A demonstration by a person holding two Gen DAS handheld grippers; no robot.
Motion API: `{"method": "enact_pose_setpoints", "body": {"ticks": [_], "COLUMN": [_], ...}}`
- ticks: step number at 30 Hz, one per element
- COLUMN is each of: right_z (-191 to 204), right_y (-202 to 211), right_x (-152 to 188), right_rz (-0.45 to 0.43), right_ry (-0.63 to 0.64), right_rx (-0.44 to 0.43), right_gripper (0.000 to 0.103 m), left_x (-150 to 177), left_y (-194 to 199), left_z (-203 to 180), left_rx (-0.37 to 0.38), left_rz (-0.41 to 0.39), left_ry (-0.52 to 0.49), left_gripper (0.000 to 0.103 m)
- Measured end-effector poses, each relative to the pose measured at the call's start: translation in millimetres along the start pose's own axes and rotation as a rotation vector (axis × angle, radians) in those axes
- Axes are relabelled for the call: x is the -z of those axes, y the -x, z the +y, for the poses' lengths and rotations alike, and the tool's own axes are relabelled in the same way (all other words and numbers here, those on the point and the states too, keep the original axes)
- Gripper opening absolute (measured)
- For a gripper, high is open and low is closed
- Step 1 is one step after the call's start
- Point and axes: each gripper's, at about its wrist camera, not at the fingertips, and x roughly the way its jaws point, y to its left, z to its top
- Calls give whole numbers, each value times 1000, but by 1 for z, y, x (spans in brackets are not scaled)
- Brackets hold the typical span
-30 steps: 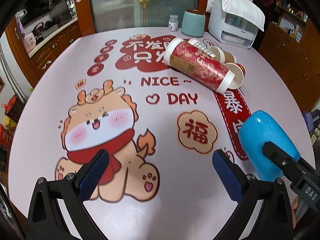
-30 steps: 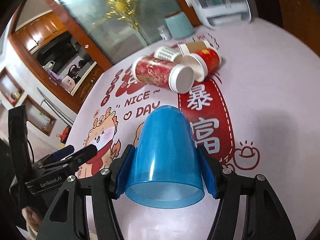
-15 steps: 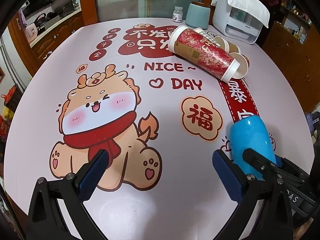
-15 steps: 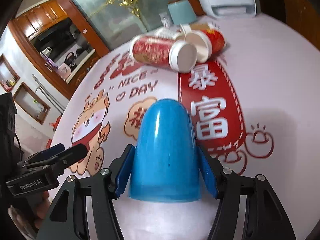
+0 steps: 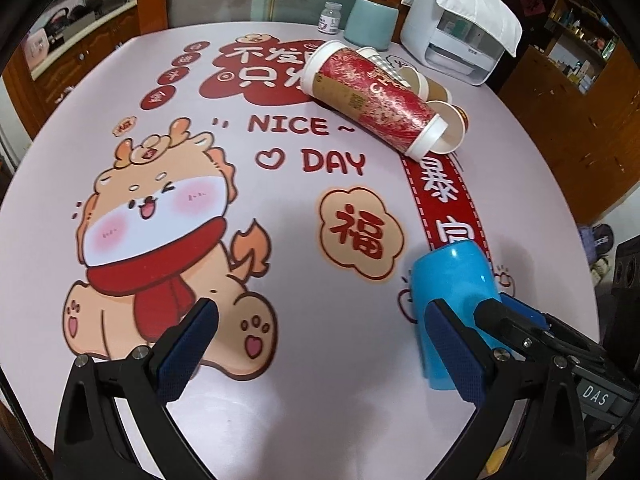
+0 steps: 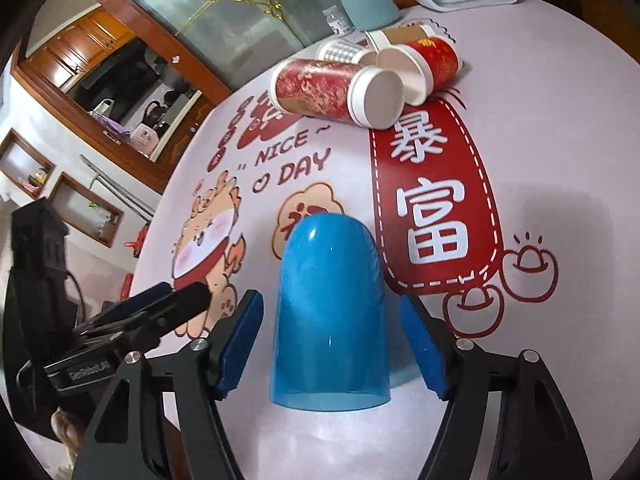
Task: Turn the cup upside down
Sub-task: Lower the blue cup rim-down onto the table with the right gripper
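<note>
A blue plastic cup (image 6: 330,316) stands upside down on the printed table, rim down, closed base up. My right gripper (image 6: 332,344) is open around it, with a gap between each blue pad and the cup wall. In the left wrist view the cup (image 5: 452,284) stands at the right, partly behind my left gripper's right finger, with the right gripper (image 5: 520,320) beside it. My left gripper (image 5: 320,352) is open and empty above the cartoon print, to the left of the cup.
A pile of paper cups (image 5: 372,96) lies on its side at the far middle of the table, also seen in the right wrist view (image 6: 360,80). A teal canister (image 5: 372,20), a small bottle (image 5: 331,18) and a white appliance (image 5: 460,28) stand at the far edge.
The right gripper lowered the inverted blue cup onto the table, then opened and let go of it. The left gripper drew back slightly and stayed open.
</note>
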Motion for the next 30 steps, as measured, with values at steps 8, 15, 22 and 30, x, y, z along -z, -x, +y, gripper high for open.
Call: {"method": "enact_pose_setpoints", "body": {"ticks": [8,15,22,30], "right_z": [-12,-33,-51,-67], "right_y": [20,37,37,46], "right_x": [-3,-3,-1,-3], "right_rz": [-6,-46,-37,-55], "right_ry": [-27,-47,-79,-97], "right_rx": [-60,-54,-68,-77], "right_gripper": [72,64,56,56], "left_x": [-6,-12,-15,-17], "left_y": [0,-5,-24,-55], "left_z": [-10,-29,-48,-59], "left_rx": [40,60,129,334], "left_rz": [22,40,111,269], "left_ry": [-12,-51,-63,14], "left_gripper": [102,102,100,99]}}
